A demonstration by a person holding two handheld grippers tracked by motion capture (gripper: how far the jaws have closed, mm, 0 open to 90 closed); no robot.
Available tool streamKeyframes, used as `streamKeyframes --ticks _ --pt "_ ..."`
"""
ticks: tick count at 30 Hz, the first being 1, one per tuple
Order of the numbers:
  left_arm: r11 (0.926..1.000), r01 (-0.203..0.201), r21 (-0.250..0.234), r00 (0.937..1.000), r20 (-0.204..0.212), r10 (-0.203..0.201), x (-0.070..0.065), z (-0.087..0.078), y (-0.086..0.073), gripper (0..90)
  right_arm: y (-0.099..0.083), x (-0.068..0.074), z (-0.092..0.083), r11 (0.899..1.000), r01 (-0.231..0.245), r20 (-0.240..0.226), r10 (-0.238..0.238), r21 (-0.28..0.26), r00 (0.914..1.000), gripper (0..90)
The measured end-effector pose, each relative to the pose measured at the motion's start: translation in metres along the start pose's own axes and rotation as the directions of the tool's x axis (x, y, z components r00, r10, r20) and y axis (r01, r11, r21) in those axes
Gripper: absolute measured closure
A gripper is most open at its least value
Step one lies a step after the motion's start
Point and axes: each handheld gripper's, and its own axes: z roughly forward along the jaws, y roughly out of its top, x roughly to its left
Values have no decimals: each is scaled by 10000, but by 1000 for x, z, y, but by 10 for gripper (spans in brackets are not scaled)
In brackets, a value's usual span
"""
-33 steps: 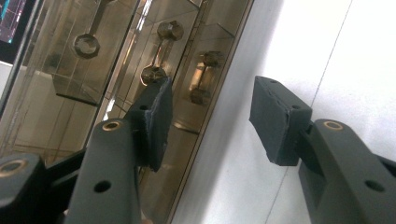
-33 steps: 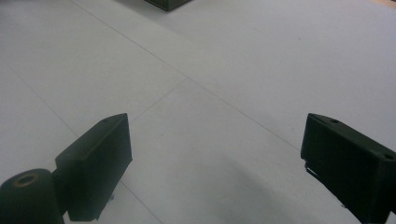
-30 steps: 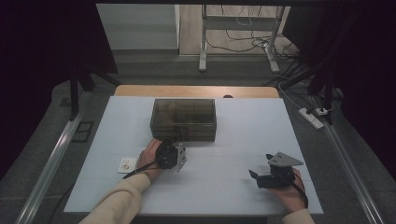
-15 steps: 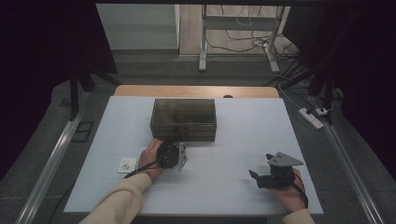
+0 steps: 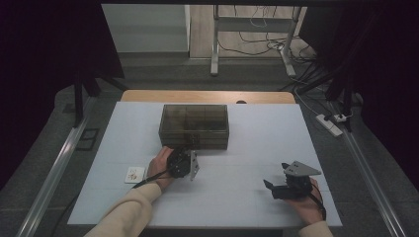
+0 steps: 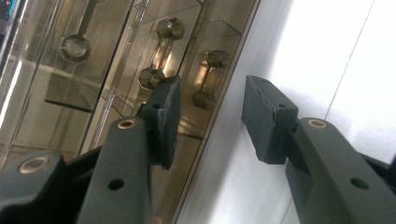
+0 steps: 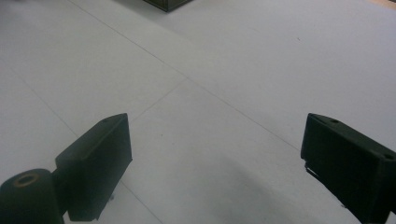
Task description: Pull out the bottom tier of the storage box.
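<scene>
Counter point(image 5: 247, 143): white, lined into panels, carrying everything I worked with.

Case point(image 5: 194, 126): smoky clear plastic, split into compartments, lid shut, sitting straight ahead of my left tool point(image 5: 190, 150). Through its wall in the left gripper view I saw small brass dumbbell-shaped parts point(image 6: 163, 51), each in its own cell.

Left tool: rolled on its side, jaws half wide and just been narrowing, one pad in front of the case wall, the other over bare counter beyond the case's near edge. Nothing between the pads pressed yet.

Right tool point(image 5: 271, 186): well off to the right of the case, jaws wide, nothing between them.

Card point(image 5: 134, 174): small, pale, just behind my left hand.

Step, as I judged it: closing on the case's front lip. Next move called for seating both pads on that lip before lifting, right tool ready to steady the case.
</scene>
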Motion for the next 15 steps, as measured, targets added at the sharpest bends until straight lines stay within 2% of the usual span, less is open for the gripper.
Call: streamKeyframes --ticks 15 --pt "9999 15 170 9999 -146 -13 0 3 -1 620 0 0 1 10000 -11 -17 11 8 10000 85"
